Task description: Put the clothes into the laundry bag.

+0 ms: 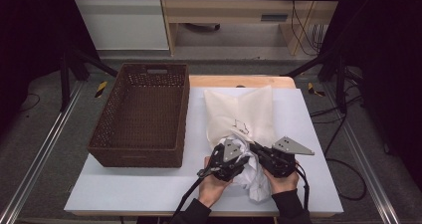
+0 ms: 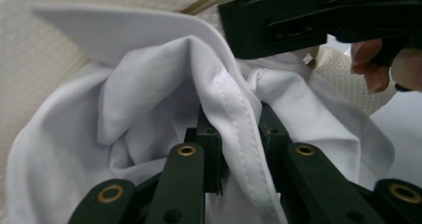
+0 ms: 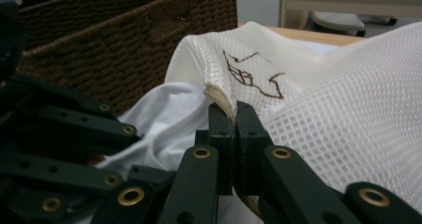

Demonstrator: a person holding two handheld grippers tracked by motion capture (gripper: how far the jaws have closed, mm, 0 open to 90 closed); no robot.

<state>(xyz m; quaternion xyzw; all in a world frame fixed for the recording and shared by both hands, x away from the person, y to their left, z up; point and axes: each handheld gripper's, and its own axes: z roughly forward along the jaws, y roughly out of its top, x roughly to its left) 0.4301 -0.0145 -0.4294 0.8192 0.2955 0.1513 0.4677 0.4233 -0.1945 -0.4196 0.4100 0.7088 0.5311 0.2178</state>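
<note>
Right gripper view, mesh bag [image 3: 348,99], brown line-drawn emblem [image 3: 251,74], unreadable

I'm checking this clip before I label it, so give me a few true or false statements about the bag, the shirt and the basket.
1. The right gripper is clamped on the edge of the mesh bag. True.
2. The white garment lies inside the wicker basket. False: it sits at the bag's mouth, between the two grippers.
3. The left gripper has a stitched fold of the white garment between its jaws. True.
4. The wicker basket stands to the right of the mesh bag in the high view. False: it stands to the left.
5. The mesh bag bears a dark line drawing. True.
</note>
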